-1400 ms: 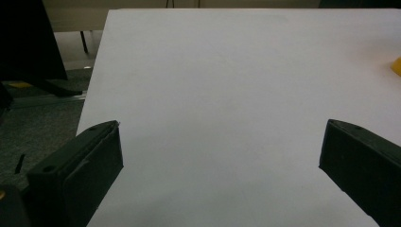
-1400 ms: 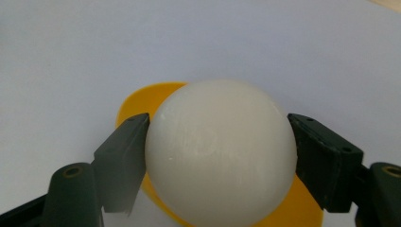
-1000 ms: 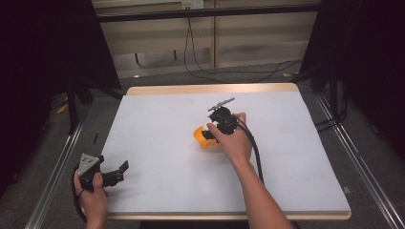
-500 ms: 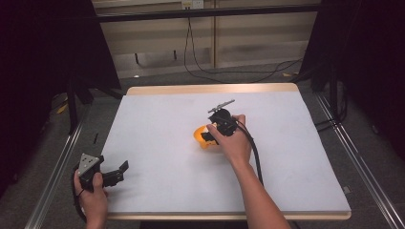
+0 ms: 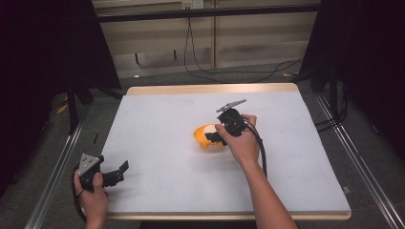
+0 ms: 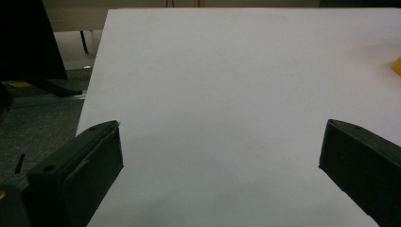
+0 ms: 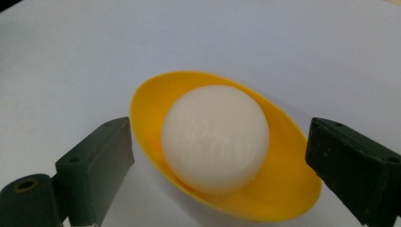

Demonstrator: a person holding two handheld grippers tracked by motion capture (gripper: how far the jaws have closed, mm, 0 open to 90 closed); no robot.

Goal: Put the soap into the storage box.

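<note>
R gripper (image 5: pixel 213 138) sits near table centre, jaws just been opening, now wide apart w/ nothing pinched. Between and just past them in the right gripper view: yellow bowl (image 7: pixel 283 189) on the white top, white ball (image 7: pixel 215 137) resting inside it. Pads stand clear of the bowl rim on both sides, no contact. Bowl is oval-looking from this angle, long axis running from upper left to lower right in that view; opening faces up, tilted a bit toward the camera. Ball is round, no axis to tell.

In the high view the bowl (image 5: pixel 204 135) lies mid-table, well away from every edge; open white surface all round it.

L gripper (image 5: pixel 116 172) rests at the near-left corner of the table (image 5: pixel 157 114), close to the left edge, jaws wide, holding nothing, well apart from the bowl.
</note>
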